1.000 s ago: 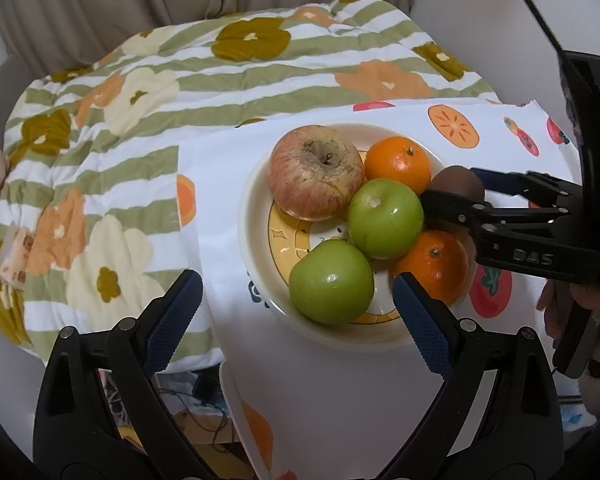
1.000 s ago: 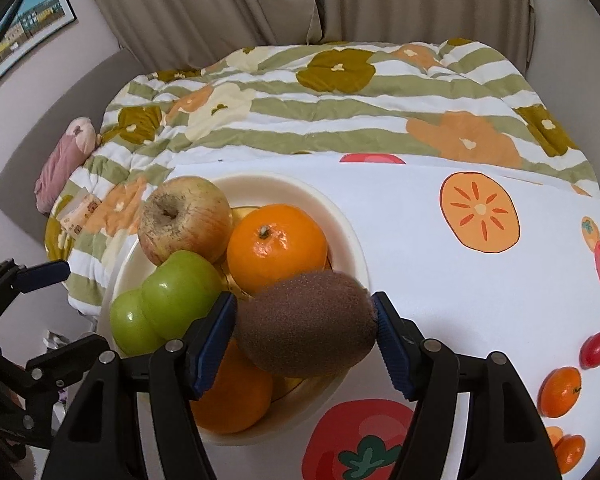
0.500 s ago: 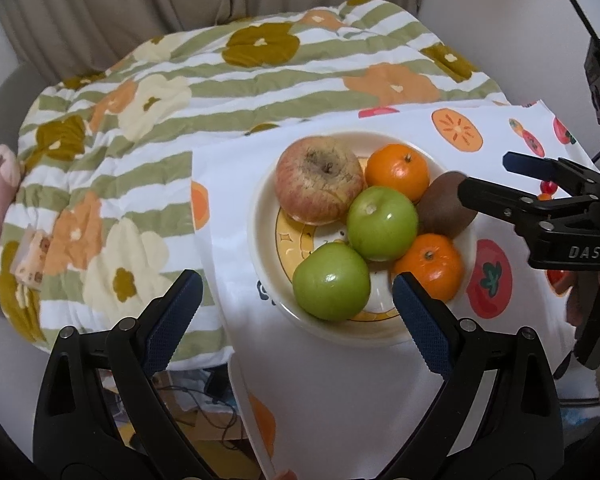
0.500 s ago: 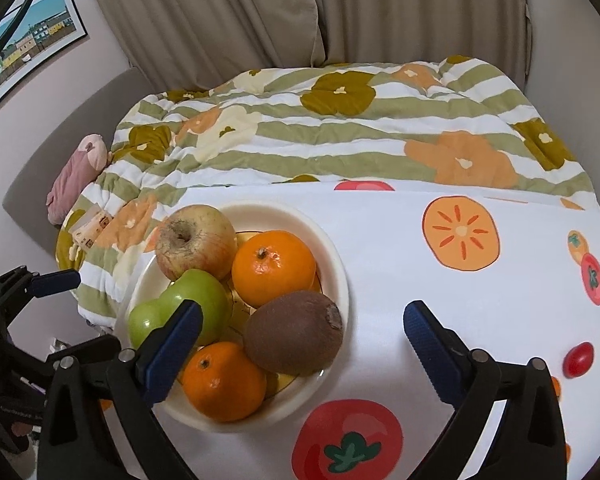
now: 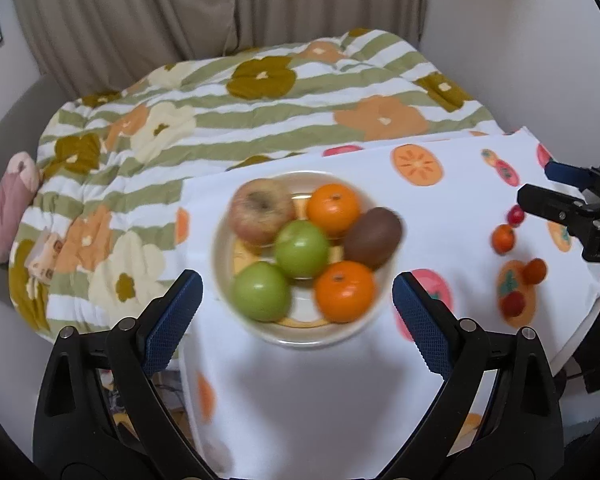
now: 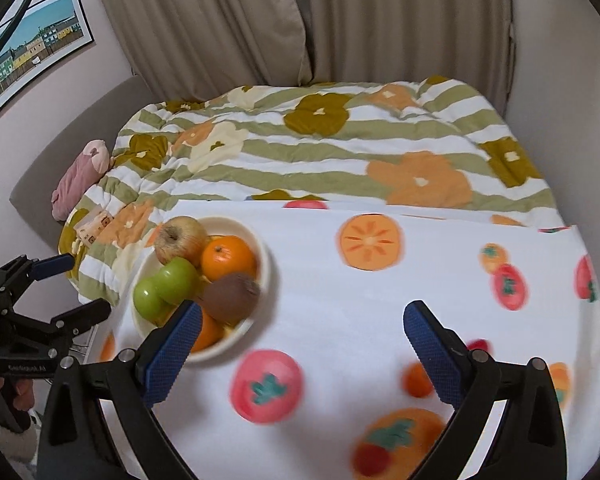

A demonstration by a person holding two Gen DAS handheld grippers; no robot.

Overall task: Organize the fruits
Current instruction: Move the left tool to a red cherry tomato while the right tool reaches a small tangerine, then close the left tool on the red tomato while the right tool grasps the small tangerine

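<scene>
All six fruits sit in the cream bowl [image 5: 220, 264], which stands near the bench's edge closest to the bed, on the white fruit-print cloth [image 5: 452, 184]. Landmark = bowl.

Inside the bowl: russet apple [image 5: 261, 210] at the far rim, w/ one orange [image 5: 333, 209] beside it; kiwi [image 5: 373, 237] wedged at the rim on the side toward the right claw, leaning on both oranges. Prob placed there bc it was the last open gap. Green apple [image 5: 302, 248] sits mid-bowl on top of the pile, 2nd green apple [image 5: 260, 297] and 2nd orange [image 5: 344, 291] at the near rim. Packed tight, so each props the next & nothing rolls.

Left claw [image 5: 296, 320]: jaws wide apart, nothing btwn them, hanging above the bowl's near rim, not touching.

Right claw [image 6: 300, 346]: jaws spread wide, empty; one pad overlaps the bowl's near rim in its own view, but appears clear above it. From the left view it's well off to the side of the bowl.

Small round reds/oranges on the cloth away from the bowl look like print, tho blur makes that hard to confirm. Judging by this: sorting looks done, both claws free.
</scene>
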